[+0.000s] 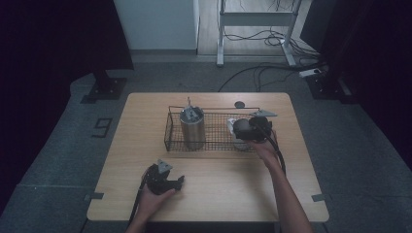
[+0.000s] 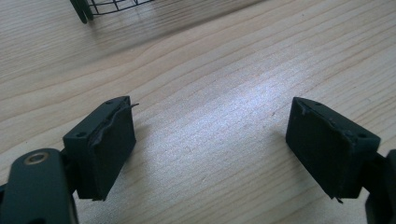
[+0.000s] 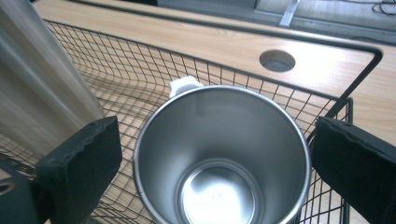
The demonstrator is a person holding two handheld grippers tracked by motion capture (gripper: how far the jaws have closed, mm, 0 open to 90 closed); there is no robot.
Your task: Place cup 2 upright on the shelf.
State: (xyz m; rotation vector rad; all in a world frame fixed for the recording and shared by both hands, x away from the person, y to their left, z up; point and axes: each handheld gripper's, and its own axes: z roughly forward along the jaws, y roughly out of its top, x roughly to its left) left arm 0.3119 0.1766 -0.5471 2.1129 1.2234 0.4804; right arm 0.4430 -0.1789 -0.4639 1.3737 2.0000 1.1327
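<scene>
A black wire basket (image 1: 214, 141) stands in the middle of the wooden table (image 1: 145, 116). In its left half stands a tall steel tumbler (image 1: 192, 130) with a lid. My right gripper (image 1: 241, 130) hangs over the basket's right end, pointing down. In the right gripper view an open steel cup (image 3: 224, 116) with a white tab (image 3: 184, 85) at its far rim sits between the two pads (image 3: 84, 158), with a gap on each side; the gripper (image 3: 219, 156) is open. My left gripper (image 1: 177, 183) rests near the table's front edge, and the left gripper view shows it (image 2: 210, 144) open over bare wood.
A round hole (image 1: 239, 104) is cut in the table behind the basket. The tall tumbler (image 3: 42, 84) stands close to the left of the right gripper's pad. A corner of the basket (image 2: 107, 5) lies ahead of the left gripper. Cables and stand feet are on the floor beyond.
</scene>
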